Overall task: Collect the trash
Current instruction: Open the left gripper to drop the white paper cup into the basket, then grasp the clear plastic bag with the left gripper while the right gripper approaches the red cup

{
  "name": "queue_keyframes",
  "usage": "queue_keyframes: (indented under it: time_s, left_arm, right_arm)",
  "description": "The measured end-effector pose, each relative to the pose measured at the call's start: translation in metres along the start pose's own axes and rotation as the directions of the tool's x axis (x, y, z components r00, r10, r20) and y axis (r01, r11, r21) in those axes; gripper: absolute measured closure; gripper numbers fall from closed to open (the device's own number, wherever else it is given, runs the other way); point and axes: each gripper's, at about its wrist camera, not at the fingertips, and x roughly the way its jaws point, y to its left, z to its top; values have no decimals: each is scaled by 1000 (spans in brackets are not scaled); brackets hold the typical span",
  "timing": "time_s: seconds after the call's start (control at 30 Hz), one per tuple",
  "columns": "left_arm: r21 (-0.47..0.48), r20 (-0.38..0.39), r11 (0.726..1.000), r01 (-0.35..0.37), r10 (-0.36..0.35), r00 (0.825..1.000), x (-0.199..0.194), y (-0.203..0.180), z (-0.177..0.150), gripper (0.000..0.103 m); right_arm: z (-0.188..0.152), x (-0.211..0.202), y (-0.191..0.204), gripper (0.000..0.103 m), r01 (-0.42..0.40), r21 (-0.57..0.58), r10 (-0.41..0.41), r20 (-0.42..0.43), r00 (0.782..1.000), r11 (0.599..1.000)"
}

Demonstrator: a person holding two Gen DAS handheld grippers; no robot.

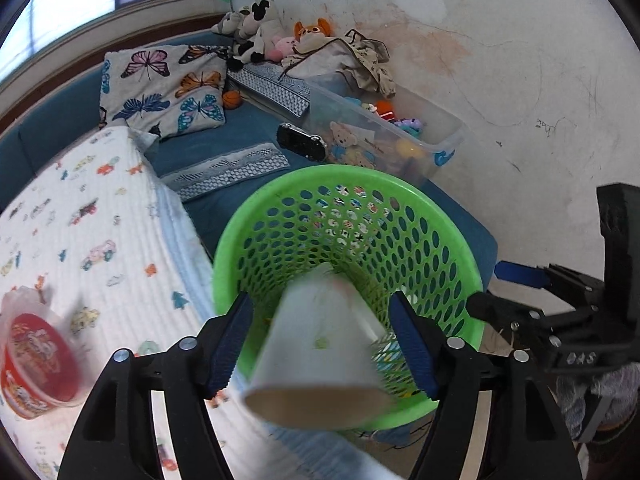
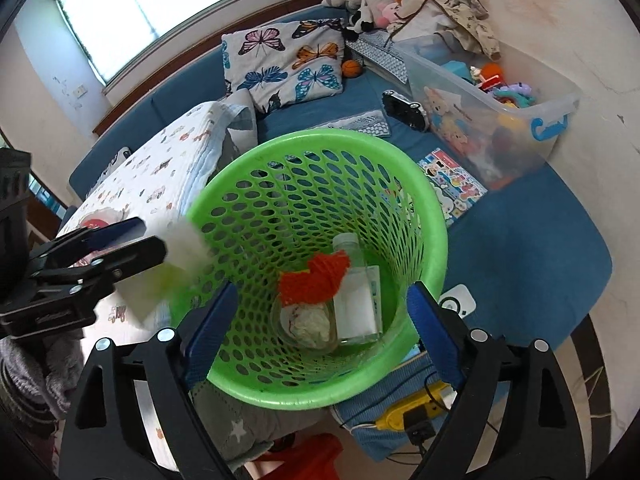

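A green mesh basket (image 1: 436, 236) stands at the bed's edge, under both grippers. In the left wrist view a blurred white paper cup (image 1: 316, 364) lies mouth toward the camera between the fingers of my left gripper (image 1: 320, 300), with a gap on each side; the jaws stand open. From the right wrist view, the left gripper (image 2: 150, 238) is at the basket's left rim with the cup (image 2: 180, 268) just past its tips. My right gripper (image 2: 323, 289) is open, straddling the basket (image 2: 432, 208). Inside lie a glass jar (image 2: 306, 326) with crumpled paper, orange netting (image 2: 312, 280) and a clear bottle (image 2: 358, 300).
A red noodle bowl (image 1: 36, 364) sits on the white printed quilt (image 1: 100, 220) at the left. Behind the basket are a butterfly pillow (image 1: 164, 88), a black toy car (image 1: 300, 142) and a clear toy bin (image 1: 400, 140). A yellow power strip (image 2: 412, 412) lies below the basket.
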Motion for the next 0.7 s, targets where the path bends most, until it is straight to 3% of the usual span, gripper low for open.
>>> queue_keyframes:
  time_s: [0.13,0.33,0.57,0.7]
  left_arm:
    - [-18,4,999,29,-29,1000,0,0,-5,29]
    - [-15,31,1000,-4,5,1000,-20,11,-19,29]
    - [-51,65,996,-71,74,995,-55,42,-44,29]
    - [-76,91,987,-142,149,985,-79,69,-58,29]
  right_arm:
    - [-4,-4,0,17,-6,0,6,2,1000,1000]
    - [-9,-8,13,15,-29,-24,29,1,1000,999]
    - [-13,-4,39,12,-64,-74,64,-4,998,995]
    - [-12,1,54,12,-85,-96,84,-16,996,992]
